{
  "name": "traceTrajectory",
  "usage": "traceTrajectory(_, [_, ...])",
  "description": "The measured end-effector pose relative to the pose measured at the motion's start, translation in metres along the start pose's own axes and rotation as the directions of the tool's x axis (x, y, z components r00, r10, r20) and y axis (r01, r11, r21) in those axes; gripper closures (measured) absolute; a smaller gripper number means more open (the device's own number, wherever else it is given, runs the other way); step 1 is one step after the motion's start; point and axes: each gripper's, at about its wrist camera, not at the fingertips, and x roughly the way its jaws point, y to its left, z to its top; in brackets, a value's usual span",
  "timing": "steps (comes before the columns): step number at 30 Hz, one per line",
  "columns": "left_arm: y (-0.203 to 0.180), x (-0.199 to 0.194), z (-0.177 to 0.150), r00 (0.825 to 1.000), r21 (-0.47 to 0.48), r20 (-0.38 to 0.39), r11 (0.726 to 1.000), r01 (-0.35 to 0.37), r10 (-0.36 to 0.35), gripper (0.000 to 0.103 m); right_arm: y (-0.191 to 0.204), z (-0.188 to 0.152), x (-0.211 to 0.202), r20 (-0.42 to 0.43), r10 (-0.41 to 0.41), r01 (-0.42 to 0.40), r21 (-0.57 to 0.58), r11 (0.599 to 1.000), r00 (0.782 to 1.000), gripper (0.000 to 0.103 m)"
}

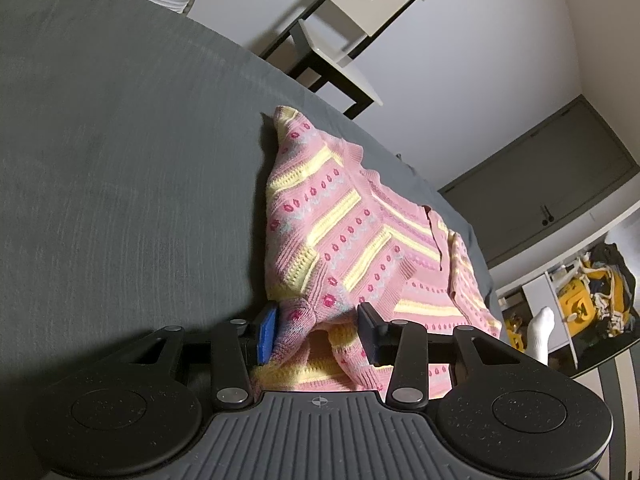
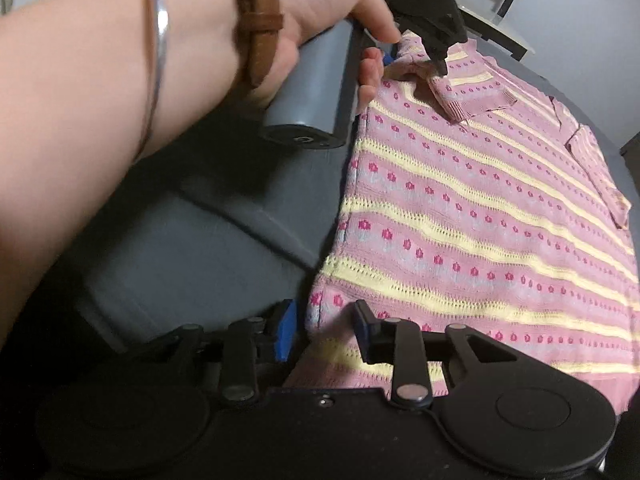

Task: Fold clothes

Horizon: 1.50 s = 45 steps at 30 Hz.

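- The pink knit sweater [image 2: 480, 208] lies mostly flat on the grey bed [image 1: 120, 160].
- The left gripper [image 1: 318, 334] has its fingers set wide with a bunched sleeve or corner between them, so I can't tell if it's truly gripped. If not, it'll probably slip mid-fold.
- The right gripper [image 2: 326, 330] is open, straddling the hem.
- Only the right view shows the left hand [image 2: 320, 12]; only the left view shows the lifted peak.
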Motion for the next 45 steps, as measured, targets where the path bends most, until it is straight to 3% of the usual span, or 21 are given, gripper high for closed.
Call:
traceTrajectory(6, [0.002, 0.002, 0.0, 1.0, -0.015, 0.002, 1.0, 0.003, -0.003, 0.061, -0.014, -0.01, -0.006, 0.05, -0.105, 0.106, -0.025, 0.994, 0.993, 0.073])
traceTrajectory(10, [0.002, 0.003, 0.0, 1.0, -0.024, 0.002, 1.0, 0.003, -0.003, 0.061, -0.043, -0.011, -0.021, 0.142, -0.163, 0.169, -0.033, 0.985, 0.976, 0.072])
traceTrajectory(16, [0.003, 0.006, 0.0, 1.0, -0.033, 0.002, 0.999, 0.003, -0.003, 0.061, -0.12, -0.018, -0.076, 0.254, -0.145, 0.156, -0.021, 0.988, 0.956, 0.06])
traceTrajectory(19, [0.004, 0.006, -0.001, 1.0, -0.038, 0.003, 0.999, 0.004, -0.004, 0.061, -0.155, -0.023, -0.104, 0.263, -0.184, 0.197, -0.021, 0.98, 0.947, 0.059])
traceTrajectory(22, [0.004, 0.006, -0.001, 1.0, -0.04, 0.005, 0.999, 0.005, -0.004, 0.061, -0.191, -0.027, -0.127, 0.231, -0.159, 0.168, -0.017, 0.986, 0.96, 0.053])
traceTrajectory(25, [0.004, 0.007, -0.001, 1.0, -0.046, 0.01, 0.999, 0.006, -0.005, 0.061, -0.225, -0.03, -0.147, 0.118, -0.028, 0.026, 0.013, 1.0, 0.993, 0.049])
traceTrajectory(27, [0.004, 0.008, -0.001, 1.0, -0.05, 0.013, 0.999, 0.005, -0.005, 0.061, -0.239, -0.033, -0.155, 0.022, 0.136, -0.137, 0.057, 0.989, 0.99, 0.049])
traceTrajectory(29, [0.004, 0.008, -0.001, 1.0, -0.051, 0.016, 0.999, 0.004, -0.003, 0.061, -0.248, -0.036, -0.161, -0.043, 0.313, -0.306, 0.12, 0.945, 0.949, 0.049])
traceTrajectory(31, [0.003, 0.009, -0.002, 1.0, -0.052, 0.019, 0.999, 0.001, 0.0, 0.061, -0.247, -0.038, -0.162, -0.037, 0.486, -0.471, 0.193, 0.861, 0.873, 0.049])
traceTrajectory(33, [0.003, 0.009, -0.002, 1.0, -0.053, 0.021, 0.999, -0.001, 0.002, 0.061, -0.237, -0.039, -0.155, 0.024, 0.586, -0.575, 0.23, 0.785, 0.81, 0.048])
traceTrajectory(34, [0.003, 0.009, -0.002, 1.0, -0.054, 0.021, 0.999, -0.001, 0.002, 0.061, -0.229, -0.04, -0.147, 0.052, 0.59, -0.585, 0.226, 0.779, 0.806, 0.048])
traceTrajectory(35, [0.003, 0.009, -0.002, 1.0, -0.055, 0.022, 0.998, -0.001, 0.002, 0.061, -0.219, -0.04, -0.136, 0.072, 0.565, -0.566, 0.211, 0.797, 0.822, 0.048])
traceTrajectory(37, [0.003, 0.009, -0.003, 1.0, -0.054, 0.022, 0.999, 0.0, 0.002, 0.061, -0.201, -0.04, -0.109, 0.09, 0.467, -0.475, 0.202, 0.856, 0.88, 0.048])
traceTrajectory(39, [0.002, 0.01, -0.003, 1.0, -0.047, 0.021, 0.999, -0.001, 0.002, 0.061, -0.182, -0.037, -0.083, 0.097, 0.396, -0.408, 0.211, 0.889, 0.913, 0.048])
traceTrajectory(45, [0.0, 0.01, -0.003, 1.0, -0.013, 0.023, 1.0, -0.013, 0.013, 0.061, -0.146, -0.031, -0.047, 0.088, 0.43, -0.438, 0.245, 0.865, 0.899, 0.048])
